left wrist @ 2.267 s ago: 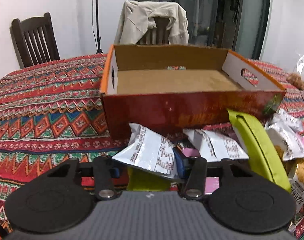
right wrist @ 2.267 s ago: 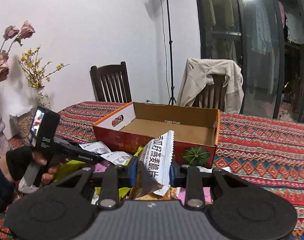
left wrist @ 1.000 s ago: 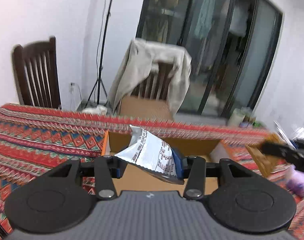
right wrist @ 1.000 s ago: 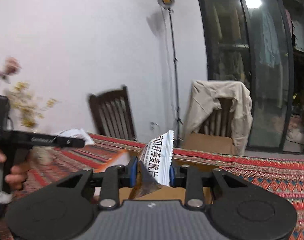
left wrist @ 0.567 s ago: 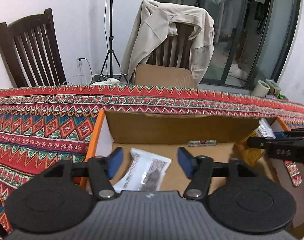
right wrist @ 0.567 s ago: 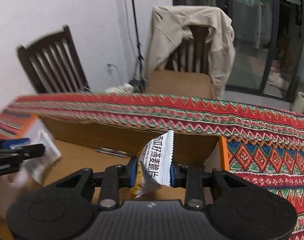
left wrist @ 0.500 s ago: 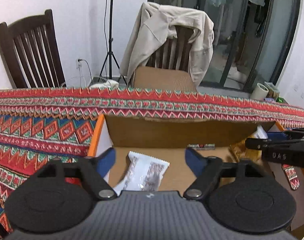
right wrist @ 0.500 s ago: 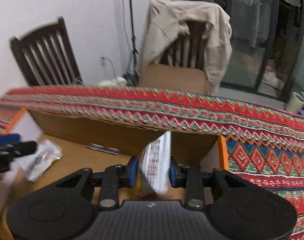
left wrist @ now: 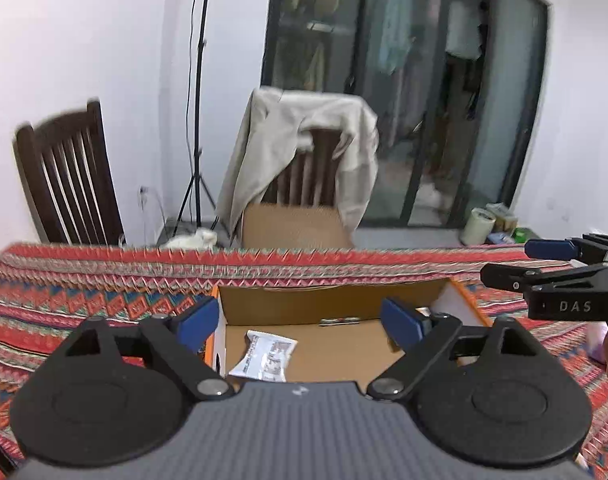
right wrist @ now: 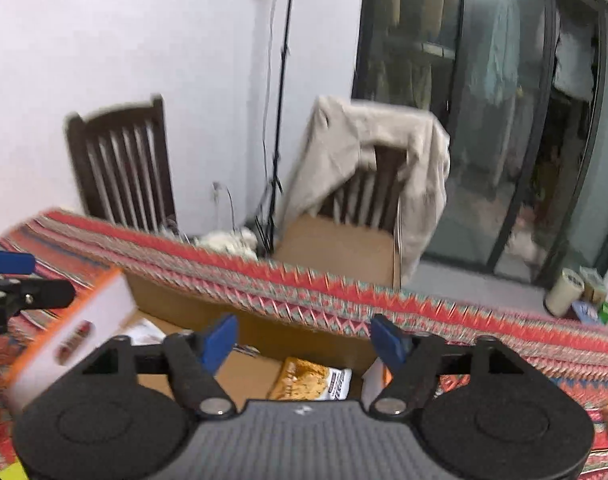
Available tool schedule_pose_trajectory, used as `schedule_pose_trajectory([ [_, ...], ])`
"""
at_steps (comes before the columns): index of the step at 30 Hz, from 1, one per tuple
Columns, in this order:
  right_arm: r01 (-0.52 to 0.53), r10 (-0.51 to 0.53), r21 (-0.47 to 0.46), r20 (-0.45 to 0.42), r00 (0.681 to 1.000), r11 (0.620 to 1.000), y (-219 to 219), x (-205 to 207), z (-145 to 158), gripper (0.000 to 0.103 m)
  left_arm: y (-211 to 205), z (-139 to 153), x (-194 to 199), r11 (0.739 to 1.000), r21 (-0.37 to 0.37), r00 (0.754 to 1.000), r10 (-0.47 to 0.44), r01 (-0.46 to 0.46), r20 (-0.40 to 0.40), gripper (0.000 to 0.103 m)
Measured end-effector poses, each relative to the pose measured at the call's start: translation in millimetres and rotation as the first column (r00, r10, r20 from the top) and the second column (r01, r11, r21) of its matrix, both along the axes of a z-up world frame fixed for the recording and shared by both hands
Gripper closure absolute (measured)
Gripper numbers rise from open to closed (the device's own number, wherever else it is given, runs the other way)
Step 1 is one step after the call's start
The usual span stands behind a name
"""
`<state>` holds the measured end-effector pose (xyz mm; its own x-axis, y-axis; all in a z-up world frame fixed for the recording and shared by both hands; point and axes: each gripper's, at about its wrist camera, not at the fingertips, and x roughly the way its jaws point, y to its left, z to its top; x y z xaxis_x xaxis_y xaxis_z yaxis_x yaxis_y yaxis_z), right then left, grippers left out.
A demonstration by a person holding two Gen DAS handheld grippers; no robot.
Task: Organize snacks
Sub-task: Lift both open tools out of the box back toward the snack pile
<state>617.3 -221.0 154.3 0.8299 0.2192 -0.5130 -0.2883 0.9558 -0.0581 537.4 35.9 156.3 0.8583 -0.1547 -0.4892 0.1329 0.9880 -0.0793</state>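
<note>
Two hand-held grippers hover above an open cardboard box (left wrist: 336,304) that stands on a surface covered by a red zigzag-patterned cloth (left wrist: 83,280). Left hand-held gripper (left wrist: 299,320): jaws spread wide, blue pads (left wrist: 195,320) well apart, nothing between them. Right hand-held gripper (right wrist: 304,340): jaws likewise spread wide and bare, its blue pads (right wrist: 219,340) on either side of the gap; in the left wrist view the same tool enters from the right edge, its black body marked "DAS".

Box contents — two snack packets lie flat on the brown floor. A white packet with printed text (left wrist: 263,356) rests toward the left side of the box, near the white inner wall, directly below the left gripper's gap. An orange-and-white packet (right wrist: 310,380) rests toward the right end of the box, close to the far wall, directly below the right gripper's gap. The two packets lie well apart. The box has an orange rim and a white side panel with a red oval cut-out (right wrist: 73,340).

Background — two dark wooden chairs stand beyond the far edge of the surface: one bare (left wrist: 67,176), one draped with a beige jacket (left wrist: 295,140). A black light-stand pole (left wrist: 197,120) rises between them against the white wall. Dark glass sliding doors (left wrist: 404,100) fill the right half of the room; a roll of tape (left wrist: 478,226) sits on the floor beside them. Both views are slightly motion-blurred.
</note>
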Motion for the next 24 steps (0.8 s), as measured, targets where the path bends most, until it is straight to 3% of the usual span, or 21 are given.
schedule_pose_trajectory([
  [3,-0.029,0.028,0.027,0.047,0.999,0.999,-10,-49,23,0.021,-1,14,-53,1.000,0.018,0.997,0.019,-0.020,0.070,0.005],
  [5,-0.044,0.041,0.039,0.069,0.997,0.998,-17,-80,30,0.012,-3,17,-90,0.999,0.030,0.993,0.025,-0.028,0.119,0.000],
  [9,-0.066,0.057,0.071,0.118,0.991,0.995,-35,-158,30,0.010,-5,9,-172,0.998,0.039,0.981,0.035,-0.043,0.191,0.000],
  [15,-0.075,0.053,0.113,0.179,0.982,0.991,-56,-271,17,0.008,-14,-20,-277,0.998,-0.023,0.977,0.059,-0.055,0.205,0.000],
  [18,-0.067,0.039,0.116,0.228,0.973,0.991,-60,-325,7,0.000,-20,-36,-320,0.997,-0.015,0.974,0.078,-0.077,0.215,0.000],
  [24,0.017,-0.055,0.125,0.311,0.949,0.992,-62,-416,-32,0.000,-31,-70,-382,0.997,-0.015,0.972,0.077,-0.076,0.224,0.000],
])
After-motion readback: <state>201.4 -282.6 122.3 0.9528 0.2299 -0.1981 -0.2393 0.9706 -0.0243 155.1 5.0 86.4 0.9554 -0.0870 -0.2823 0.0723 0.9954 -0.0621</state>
